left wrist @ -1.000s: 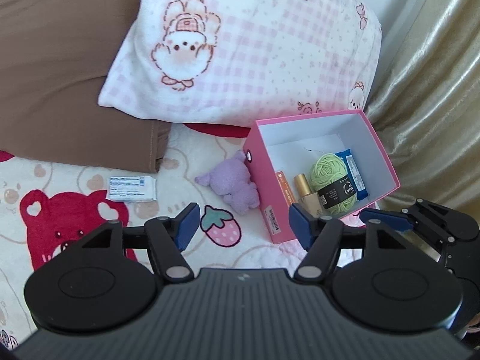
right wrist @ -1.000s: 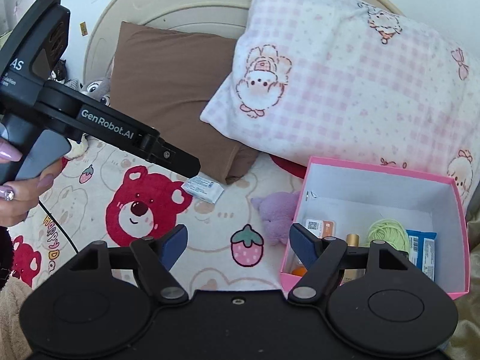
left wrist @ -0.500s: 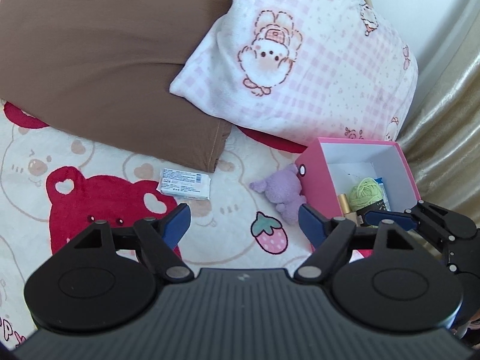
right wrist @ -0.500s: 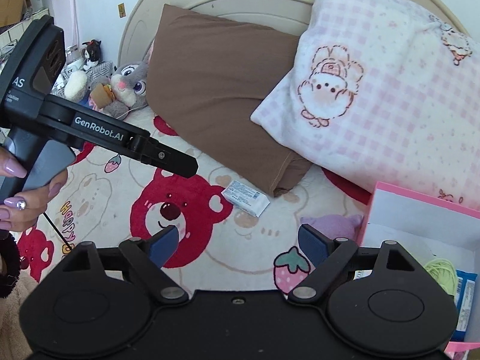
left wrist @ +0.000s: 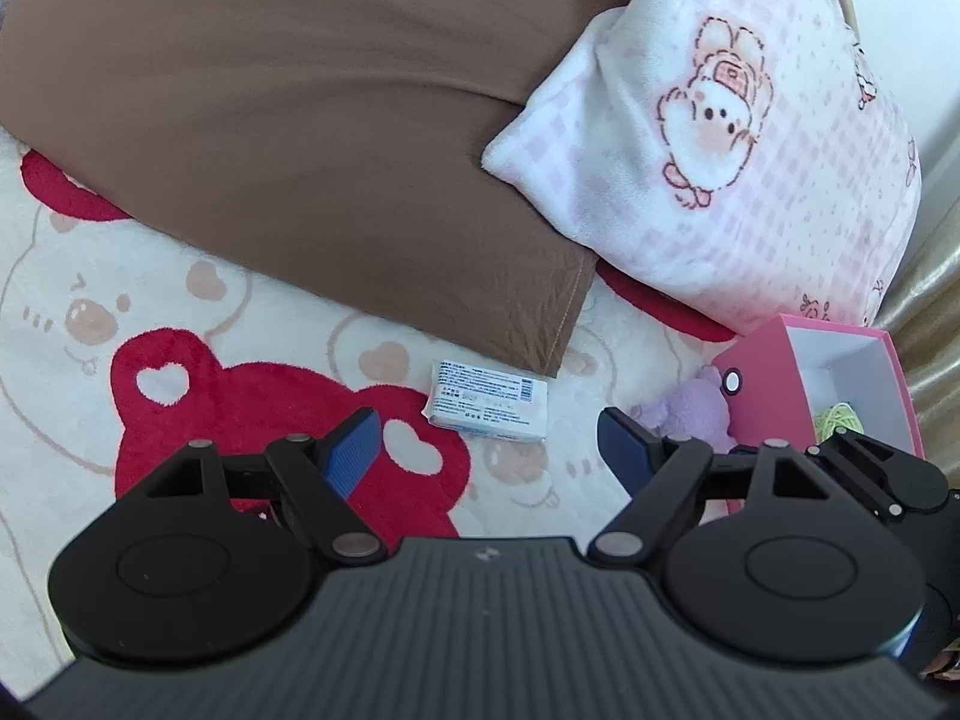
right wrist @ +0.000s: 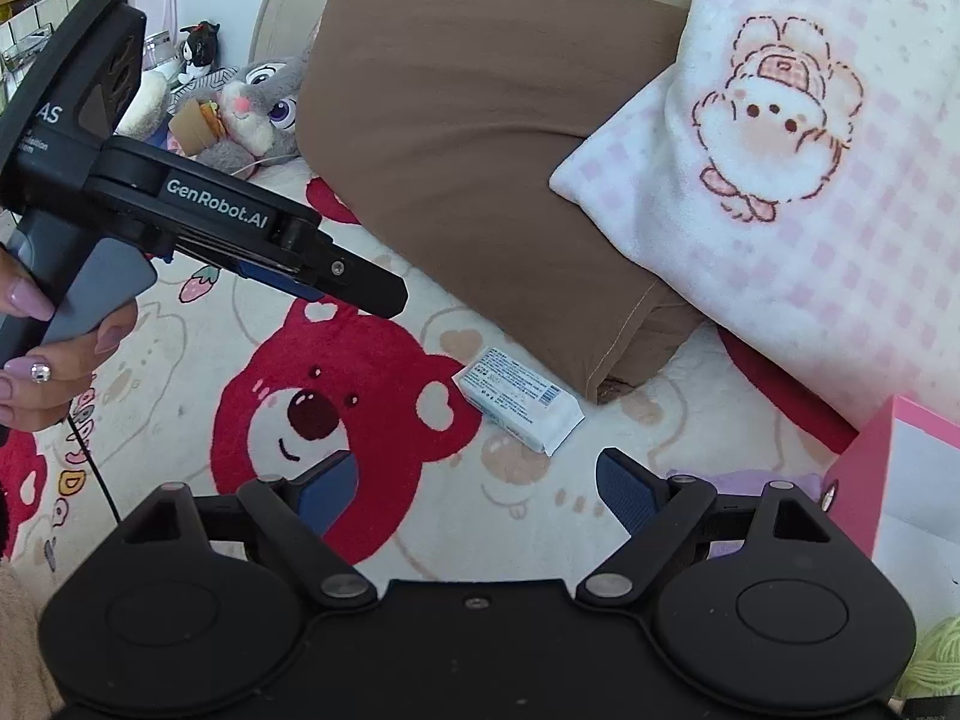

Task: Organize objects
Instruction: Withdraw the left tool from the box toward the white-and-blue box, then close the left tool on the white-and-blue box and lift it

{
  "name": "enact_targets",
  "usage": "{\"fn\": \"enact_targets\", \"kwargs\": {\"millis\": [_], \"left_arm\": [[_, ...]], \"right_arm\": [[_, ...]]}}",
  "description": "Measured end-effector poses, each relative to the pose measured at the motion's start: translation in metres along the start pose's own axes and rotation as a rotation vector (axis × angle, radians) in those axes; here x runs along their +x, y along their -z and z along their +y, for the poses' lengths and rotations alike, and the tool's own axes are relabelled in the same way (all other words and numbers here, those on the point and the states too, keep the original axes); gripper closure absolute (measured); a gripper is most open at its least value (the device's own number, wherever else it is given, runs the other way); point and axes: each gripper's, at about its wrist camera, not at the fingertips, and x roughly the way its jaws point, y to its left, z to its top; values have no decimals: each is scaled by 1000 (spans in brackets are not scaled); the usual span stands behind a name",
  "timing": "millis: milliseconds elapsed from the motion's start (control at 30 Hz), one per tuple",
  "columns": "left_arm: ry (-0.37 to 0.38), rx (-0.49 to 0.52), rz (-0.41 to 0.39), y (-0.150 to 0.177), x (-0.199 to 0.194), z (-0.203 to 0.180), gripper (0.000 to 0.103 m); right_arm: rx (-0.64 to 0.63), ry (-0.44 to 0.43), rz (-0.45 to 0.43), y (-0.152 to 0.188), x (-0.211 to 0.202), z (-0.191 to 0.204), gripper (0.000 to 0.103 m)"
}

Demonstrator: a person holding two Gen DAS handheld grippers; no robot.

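Fleece bear blanket | brown pillow | left tool, right tool released

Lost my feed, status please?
Left gripper and right gripper open, empty. White packet on blanket, between left jaws' line. Pink box right; nothing blocking.

White packet lying flat just below brown pillow, purple plush toy and pink box right of packet, left gripper open above packet

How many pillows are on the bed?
2: a brown pillow at the back left, and a pink checked pillow on the right, overlapping its edge. More could lie out of view.
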Motion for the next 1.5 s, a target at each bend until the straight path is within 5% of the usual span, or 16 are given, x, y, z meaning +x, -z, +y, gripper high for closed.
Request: {"fn": "enact_targets", "kwargs": {"millis": [567, 900, 1033, 1300, 1500], "left_arm": [[26, 51, -30, 19, 93, 29, 29], [46, 61, -77, 27, 121, 32, 49], [105, 57, -40, 28, 125, 28, 63], [96, 47, 70, 39, 122, 9, 63], [186, -41, 176, 53, 109, 16, 62]], "right_arm": [[63, 15, -21, 16, 98, -13, 14], [71, 10, -15, 25, 124, -22, 15], [40, 10, -26, 26, 129, -19, 15], [41, 6, -31, 28, 123, -11, 15], [39, -16, 1, 42, 106, -7, 15]]}}
